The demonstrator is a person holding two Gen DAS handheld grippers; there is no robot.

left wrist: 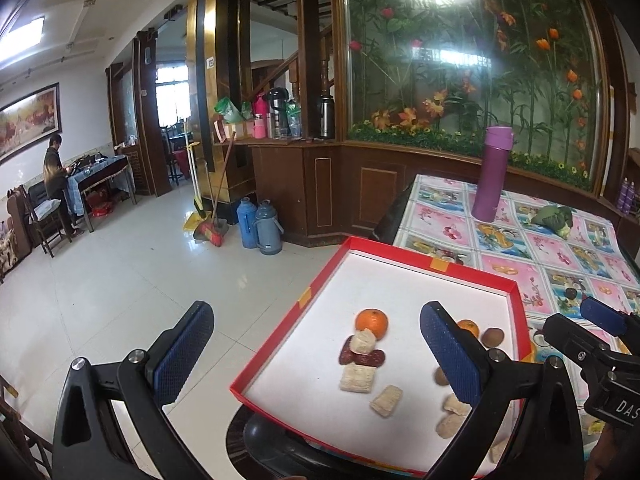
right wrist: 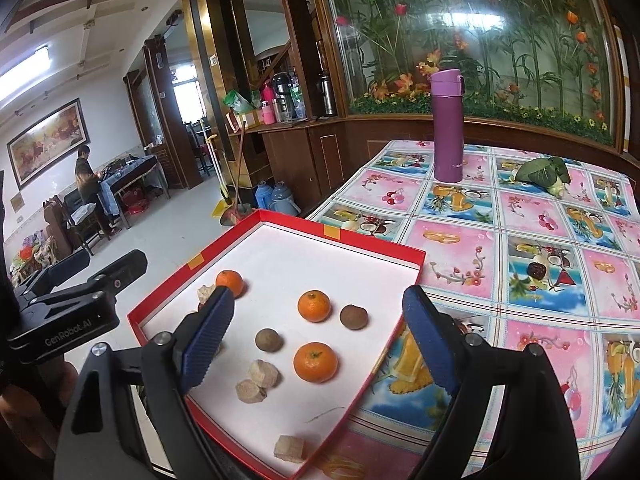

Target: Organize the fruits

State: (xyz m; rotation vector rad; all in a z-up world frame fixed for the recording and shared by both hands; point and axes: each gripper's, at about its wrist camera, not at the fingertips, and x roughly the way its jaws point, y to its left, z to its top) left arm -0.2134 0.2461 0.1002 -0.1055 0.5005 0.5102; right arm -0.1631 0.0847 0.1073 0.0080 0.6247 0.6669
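A red-rimmed tray with a white floor sits at the table's near left corner. In it lie three oranges, two brown round fruits, dark red dates and several pale biscuits. My left gripper hovers open over the tray's left edge, holding nothing. One finger hides part of an orange. My right gripper hangs open above the nearest orange and touches nothing. Each gripper shows in the other's view: right, left.
A fruit-patterned pink tablecloth covers the table. A purple flask and a leafy green vegetable stand at its far side. Tiled floor drops off left of the tray. A person sits far off at the left wall.
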